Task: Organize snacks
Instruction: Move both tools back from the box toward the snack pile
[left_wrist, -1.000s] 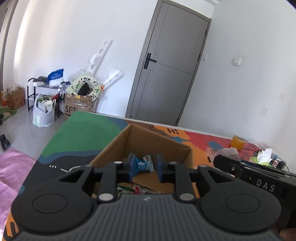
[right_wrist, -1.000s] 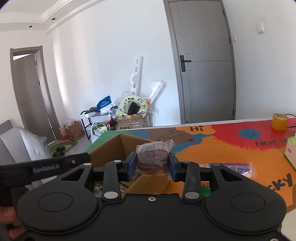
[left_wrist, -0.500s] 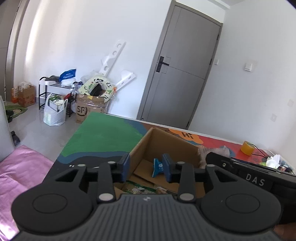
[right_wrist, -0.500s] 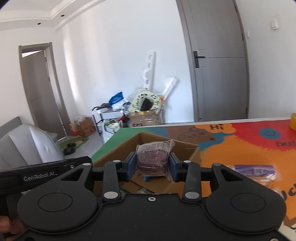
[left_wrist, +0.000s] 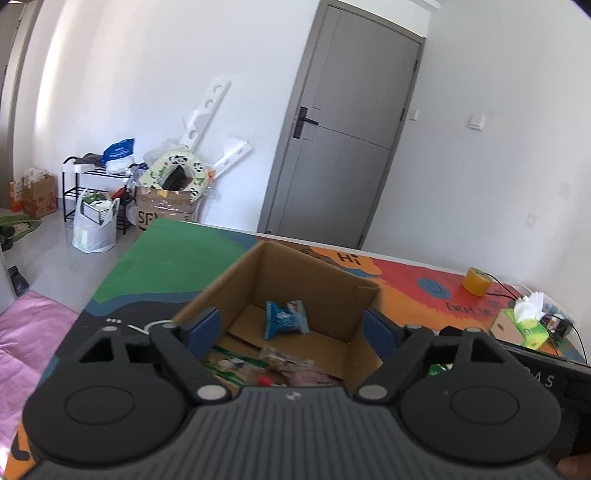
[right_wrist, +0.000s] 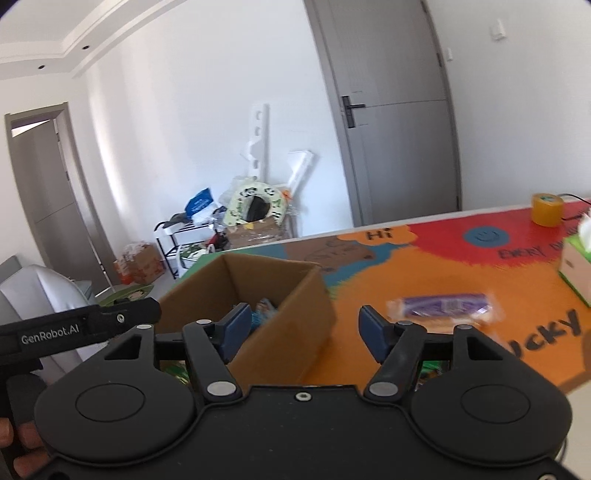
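Left hand-held gripper (left_wrist: 291, 326): its jaws stood spread wide over the open box, having just been opening; nothing sat between the blue pads (left_wrist: 202, 328).
Cardboard box (left_wrist: 325, 284): it stood open on the desk, flaps tucked inside.
Blue snack packet (left_wrist: 286, 319): it was free of the pads, inside the box near the far wall; whether it had reached the bottom could not be told.
Other snacks (left_wrist: 258, 363): green and pink wrappers lay along the near side of the box floor.
Desk (left_wrist: 173, 254): a colourful printed mat covered it, green at the left, orange and red to the right.
Right hand-held gripper (right_wrist: 304, 328): its jaws were parted and had just been opening; no snack was between them. The left pad hung over the box's near right corner, the right pad over bare desk.
Purple snack packet (right_wrist: 445, 305): it lay flat on the orange area, right of the box and apart from it.
Tissue box (right_wrist: 576, 271): it stood at the far right edge.
Tape roll (right_wrist: 547, 209): it stood near the desk's back edge.
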